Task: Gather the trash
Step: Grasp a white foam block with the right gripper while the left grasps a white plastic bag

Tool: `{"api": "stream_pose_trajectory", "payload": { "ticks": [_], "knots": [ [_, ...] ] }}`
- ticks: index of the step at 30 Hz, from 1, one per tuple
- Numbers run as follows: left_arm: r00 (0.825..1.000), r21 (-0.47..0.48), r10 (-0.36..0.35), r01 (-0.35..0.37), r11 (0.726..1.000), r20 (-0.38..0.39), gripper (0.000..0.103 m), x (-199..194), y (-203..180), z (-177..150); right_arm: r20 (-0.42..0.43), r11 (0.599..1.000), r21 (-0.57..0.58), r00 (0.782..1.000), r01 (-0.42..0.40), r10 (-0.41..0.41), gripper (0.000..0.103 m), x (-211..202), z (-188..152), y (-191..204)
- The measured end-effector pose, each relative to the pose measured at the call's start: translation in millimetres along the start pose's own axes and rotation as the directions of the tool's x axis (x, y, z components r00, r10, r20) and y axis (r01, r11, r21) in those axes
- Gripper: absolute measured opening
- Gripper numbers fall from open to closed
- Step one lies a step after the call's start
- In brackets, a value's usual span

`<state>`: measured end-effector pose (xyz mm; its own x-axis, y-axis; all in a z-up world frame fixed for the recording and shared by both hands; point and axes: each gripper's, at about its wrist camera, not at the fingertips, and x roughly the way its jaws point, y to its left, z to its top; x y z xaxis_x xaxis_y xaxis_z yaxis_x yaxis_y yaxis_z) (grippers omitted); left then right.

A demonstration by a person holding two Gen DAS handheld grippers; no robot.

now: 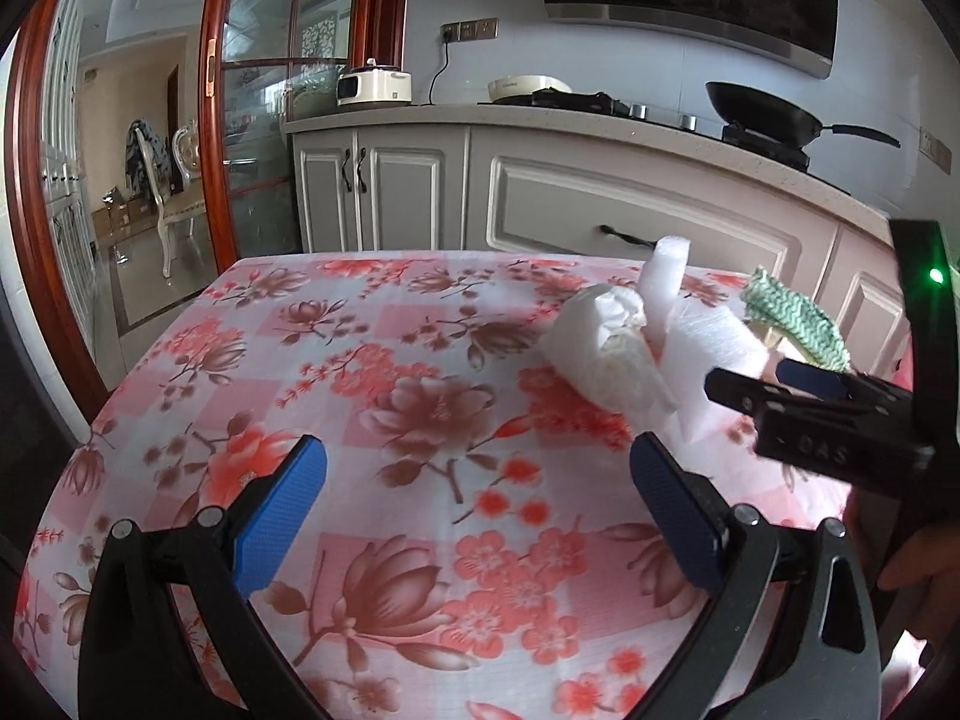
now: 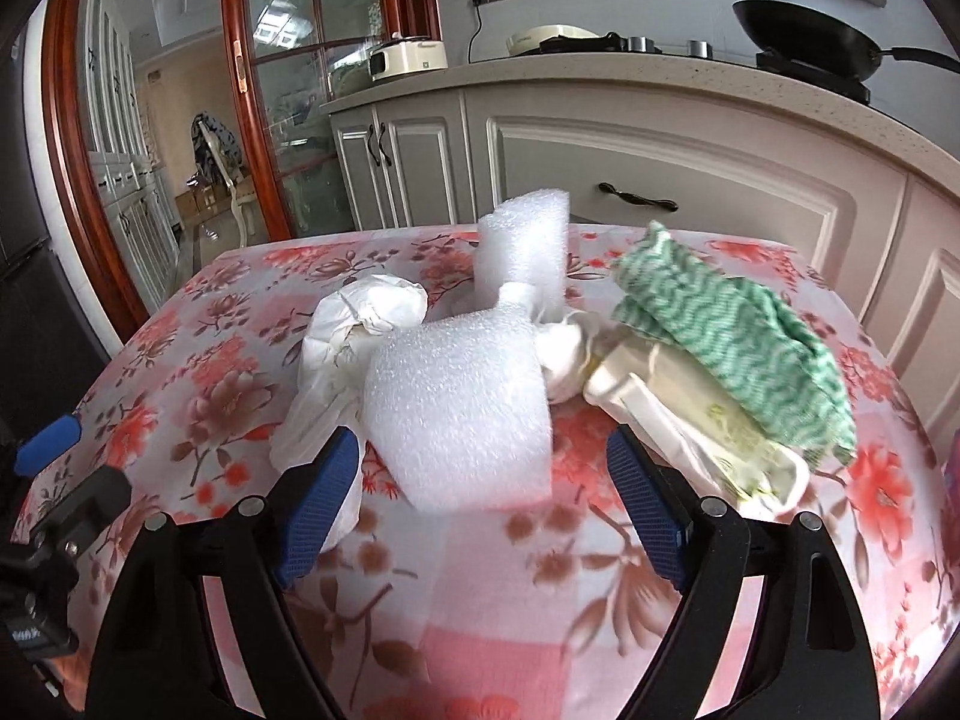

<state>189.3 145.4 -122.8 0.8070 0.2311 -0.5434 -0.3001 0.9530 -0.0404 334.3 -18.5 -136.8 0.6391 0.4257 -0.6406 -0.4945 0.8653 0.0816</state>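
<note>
A pile of trash lies on the floral tablecloth (image 2: 480, 600). A white foam sheet (image 2: 462, 402) lies in front, one end standing up. A crumpled white paper wad (image 2: 360, 324) is to its left, a cream wrapper (image 2: 690, 420) and a green-white wavy cloth (image 2: 738, 336) to its right. My right gripper (image 2: 480, 504) is open, its jaws on either side of the foam's near end. In the left wrist view the paper wad (image 1: 606, 348), foam (image 1: 702, 336) and cloth (image 1: 798, 324) lie far right. My left gripper (image 1: 480, 516) is open and empty over the cloth (image 1: 360, 390). The right gripper (image 1: 798, 384) enters from the right there.
Grey kitchen cabinets (image 1: 540, 192) and a counter with a wok (image 1: 774, 114) and a white appliance (image 1: 372, 84) stand behind the table. A wood-framed glass door (image 1: 264, 120) is at the left. The table's far edge (image 2: 390, 234) is just behind the pile.
</note>
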Motion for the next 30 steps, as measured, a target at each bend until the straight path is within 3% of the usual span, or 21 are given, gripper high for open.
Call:
{"api": "stream_pose_trajectory", "payload": {
  "ticks": [6, 7, 8, 18, 30],
  "knots": [
    [1.000, -0.003, -0.005, 0.005, 1.000, -0.026, 0.098, 2.4, 4.6, -4.6, -0.013, 0.999, 0.031, 1.000, -0.006, 0.007, 0.079, 13.2, 8.3, -4.0],
    [1.000, -0.002, -0.004, 0.004, 1.000, -0.026, 0.098, 2.6, 4.8, -4.6, -0.016, 0.999, 0.031, 1.000, -0.010, 0.011, 0.075, 13.3, 8.0, -4.5],
    [1.000, 0.000, -0.001, 0.001, 1.000, -0.030, 0.098, 3.5, 4.1, -4.5, -0.013, 1.000, 0.027, 1.000, -0.014, 0.014, 0.061, 11.9, 7.7, -4.6],
    [0.997, 0.032, -0.048, 0.050, 0.998, -0.052, 0.098, 19.3, -20.8, 7.4, 0.074, 1.000, 0.021, 0.997, -0.023, 0.022, 0.061, -47.8, -7.8, -20.0],
    [0.990, 0.029, -0.085, 0.089, 0.996, -0.115, 0.098, 93.0, -65.8, 54.4, 0.126, 0.996, 0.092, 0.992, 0.014, -0.025, 0.061, -88.8, -19.0, -55.8]
  ]
}}
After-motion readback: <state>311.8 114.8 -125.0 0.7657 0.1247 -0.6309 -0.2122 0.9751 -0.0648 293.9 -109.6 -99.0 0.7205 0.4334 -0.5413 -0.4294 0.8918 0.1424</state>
